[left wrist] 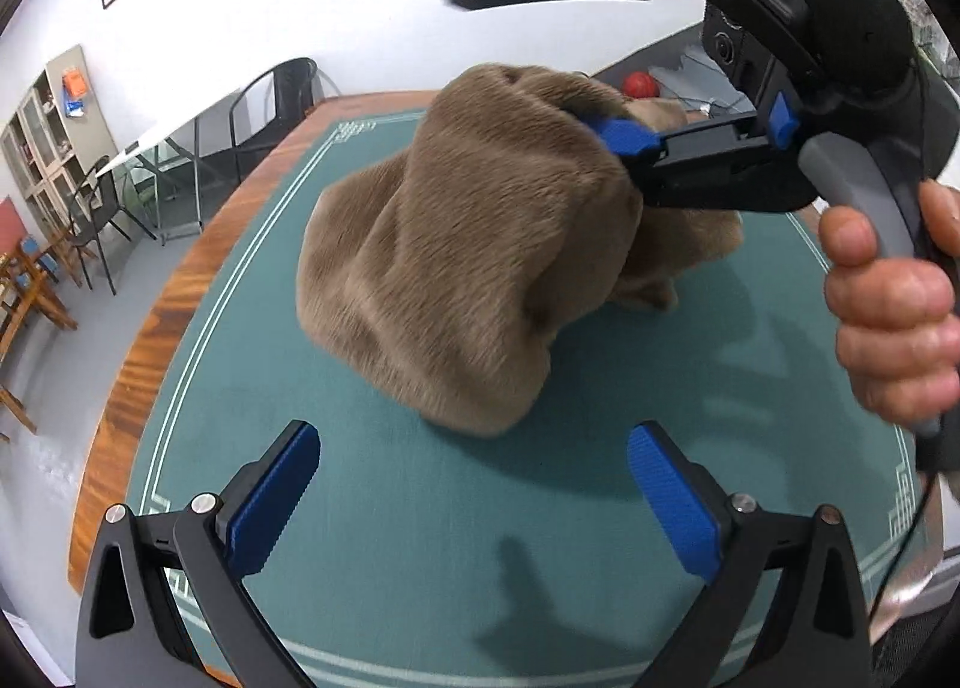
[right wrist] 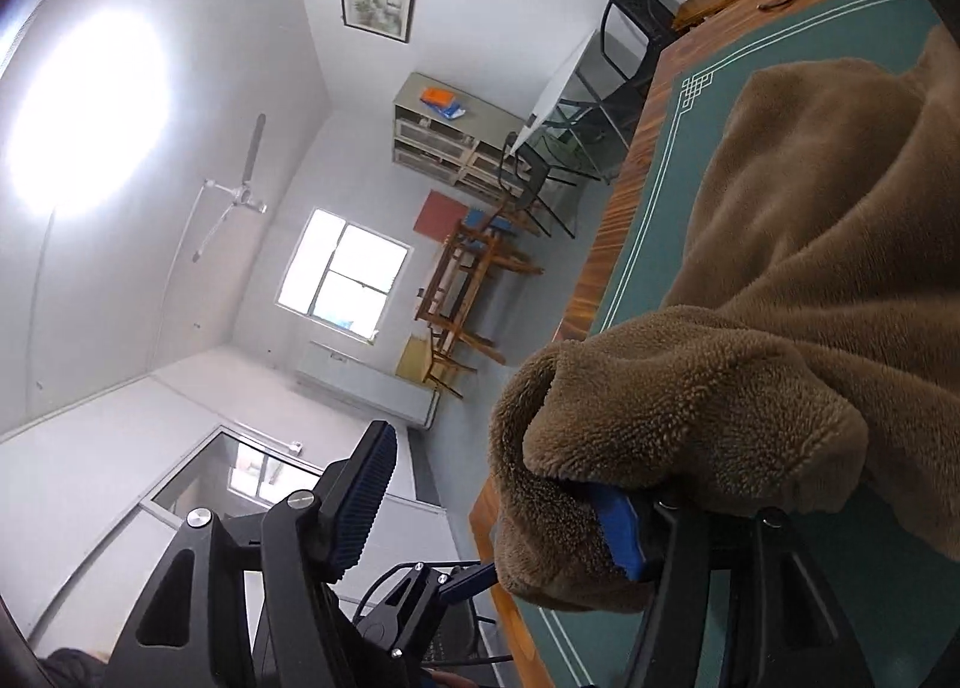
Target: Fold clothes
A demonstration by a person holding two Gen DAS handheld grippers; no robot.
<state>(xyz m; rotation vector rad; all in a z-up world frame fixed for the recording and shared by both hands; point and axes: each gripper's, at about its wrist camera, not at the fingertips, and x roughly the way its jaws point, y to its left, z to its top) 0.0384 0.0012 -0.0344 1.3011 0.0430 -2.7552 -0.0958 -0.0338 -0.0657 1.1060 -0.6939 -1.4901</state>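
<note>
Left gripper (left wrist: 474, 499) spread wide, jaws empty, above green mat (left wrist: 372, 514). Just beyond the jaws — brown fleece garment (left wrist: 468, 268), heaped on the mat. Farther on, right gripper (right wrist: 501, 508), jaws apart, one finger (left wrist: 624, 138) hooked inside lifted fleece — hand (left wrist: 894, 316) gripping handle.

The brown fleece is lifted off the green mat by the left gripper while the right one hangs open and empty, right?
Sides swapped. The left wrist view shows the right gripper lifting the brown fleece off the green mat, while the left gripper hangs open and empty.
</note>
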